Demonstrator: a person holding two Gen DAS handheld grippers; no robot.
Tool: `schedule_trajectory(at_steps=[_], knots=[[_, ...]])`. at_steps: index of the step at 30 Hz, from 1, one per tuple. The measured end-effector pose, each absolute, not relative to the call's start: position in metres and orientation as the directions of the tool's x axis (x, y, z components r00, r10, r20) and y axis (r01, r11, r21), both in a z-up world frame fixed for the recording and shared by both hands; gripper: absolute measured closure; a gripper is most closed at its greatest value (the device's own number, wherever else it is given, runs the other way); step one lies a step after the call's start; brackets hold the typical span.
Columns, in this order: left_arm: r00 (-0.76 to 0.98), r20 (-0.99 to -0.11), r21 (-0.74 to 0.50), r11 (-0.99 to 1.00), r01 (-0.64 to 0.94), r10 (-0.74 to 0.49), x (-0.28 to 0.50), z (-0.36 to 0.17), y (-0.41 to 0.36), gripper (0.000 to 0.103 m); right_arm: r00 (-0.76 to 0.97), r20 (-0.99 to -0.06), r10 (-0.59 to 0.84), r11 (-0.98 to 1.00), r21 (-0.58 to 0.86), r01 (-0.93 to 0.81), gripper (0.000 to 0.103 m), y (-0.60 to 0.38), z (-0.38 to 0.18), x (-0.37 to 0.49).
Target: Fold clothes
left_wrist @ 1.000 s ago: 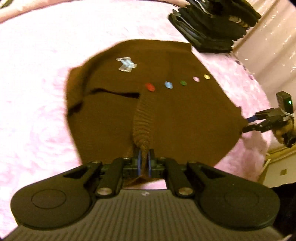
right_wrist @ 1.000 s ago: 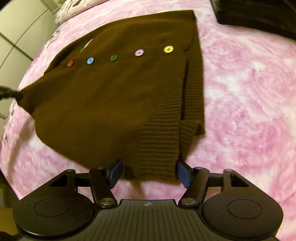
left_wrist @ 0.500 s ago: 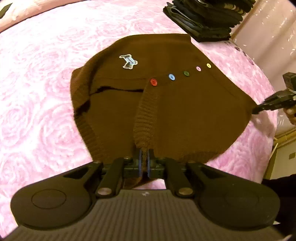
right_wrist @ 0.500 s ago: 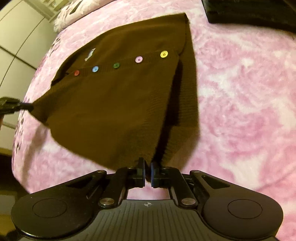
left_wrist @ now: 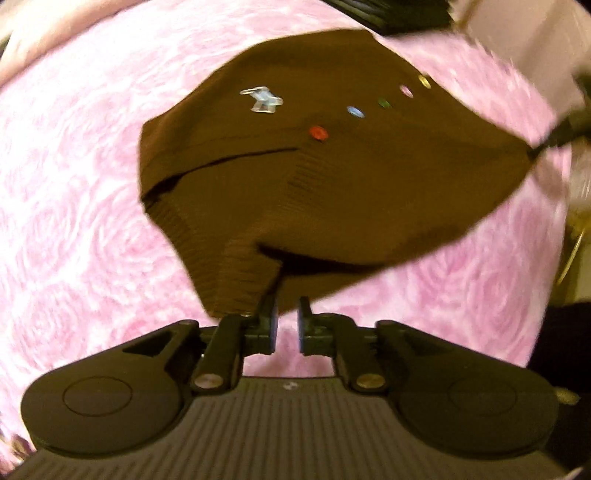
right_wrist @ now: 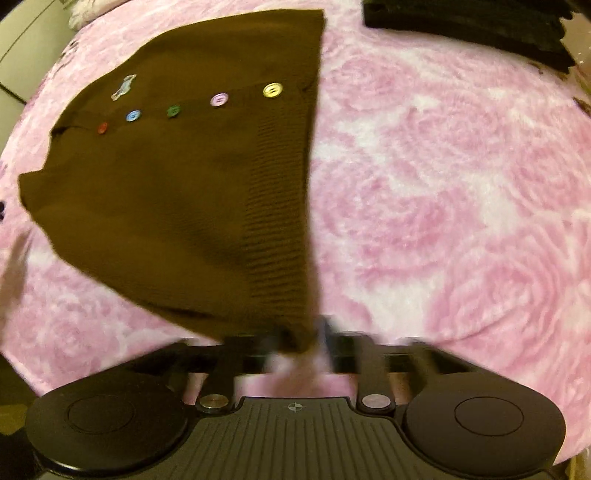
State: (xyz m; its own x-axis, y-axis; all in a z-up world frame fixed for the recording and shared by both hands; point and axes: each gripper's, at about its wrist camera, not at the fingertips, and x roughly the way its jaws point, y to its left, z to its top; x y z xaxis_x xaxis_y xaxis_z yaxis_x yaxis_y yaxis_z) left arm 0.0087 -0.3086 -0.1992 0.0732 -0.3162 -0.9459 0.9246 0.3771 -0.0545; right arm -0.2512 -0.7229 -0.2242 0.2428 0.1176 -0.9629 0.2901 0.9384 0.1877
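Note:
A brown knit cardigan (left_wrist: pixel 332 177) with a row of coloured buttons (left_wrist: pixel 318 133) and a small white dog patch (left_wrist: pixel 263 99) lies on a pink rose-patterned blanket (left_wrist: pixel 74 221). My left gripper (left_wrist: pixel 287 317) stands just open at the cardigan's near ribbed edge, a narrow gap between the fingers and nothing in it. In the right wrist view the cardigan (right_wrist: pixel 177 184) runs down to my right gripper (right_wrist: pixel 299 343), which is blurred; the cloth corner sits between its fingers. The right gripper also shows in the left wrist view (left_wrist: pixel 569 127), at the cardigan's right corner.
A stack of dark folded clothes (right_wrist: pixel 472 26) lies at the far edge of the blanket (right_wrist: pixel 443 184); it also shows in the left wrist view (left_wrist: pixel 391 14). A pale wall or cupboard (right_wrist: pixel 22 59) stands beyond the bed at left.
My left gripper has opened a little and let go of the ribbed sleeve edge, which has dropped. My right gripper, shut on the hem half a second ago, now moves in blur with the cloth.

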Motion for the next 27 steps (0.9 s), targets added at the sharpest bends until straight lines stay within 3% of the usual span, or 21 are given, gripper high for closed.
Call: schedule_trajectory(at_steps=[1,3,4,12,15,22,25,26,27], knots=[[0.094,-0.947,-0.020,0.348,0.937,-0.309,-0.004,-0.201,-0.313,0.082,0.252,-0.960,0.126,0.936,0.199,0.292,0.040,-0.723,-0.223,-0.253],[0.147,-0.943,0.065,0.265,0.962,-0.300,-0.031,-0.206,-0.324,0.062,0.264,-0.954,0.145,0.931,0.222,0.291,0.040,-0.723,-0.222,-0.256],[0.183,-0.937,0.121,0.214,0.969,-0.297,-0.046,-0.210,-0.331,0.059,0.268,-0.951,0.152,0.932,0.228,0.281,0.040,-0.721,-0.220,-0.256],[0.344,-0.910,0.348,0.027,0.937,-0.231,-0.072,-0.252,-0.350,0.057,0.327,-0.922,0.208,0.945,0.276,0.177,0.040,-0.678,-0.216,-0.238],[0.406,-0.877,0.399,0.083,0.913,-0.257,-0.048,-0.245,-0.345,0.056,0.356,-0.913,0.201,0.954,0.266,0.142,0.040,-0.650,-0.211,-0.230],[0.182,-0.911,0.108,0.212,0.971,-0.371,0.041,-0.239,-0.328,0.055,0.422,-0.893,0.157,0.948,0.256,0.188,0.040,-0.563,-0.227,-0.217],[-0.027,-0.910,-0.104,0.164,0.981,-0.414,0.072,-0.250,-0.326,0.075,0.439,-0.885,0.154,0.946,0.261,0.194,0.040,-0.525,-0.231,-0.213],[-0.096,-0.907,-0.163,0.131,0.978,-0.410,0.078,-0.252,-0.326,0.093,0.444,-0.882,0.158,0.947,0.263,0.186,0.040,-0.513,-0.231,-0.212],[-0.147,-0.901,-0.202,0.093,0.975,-0.409,0.083,-0.250,-0.325,0.098,0.449,-0.878,0.168,0.949,0.267,0.167,0.040,-0.499,-0.230,-0.208]])
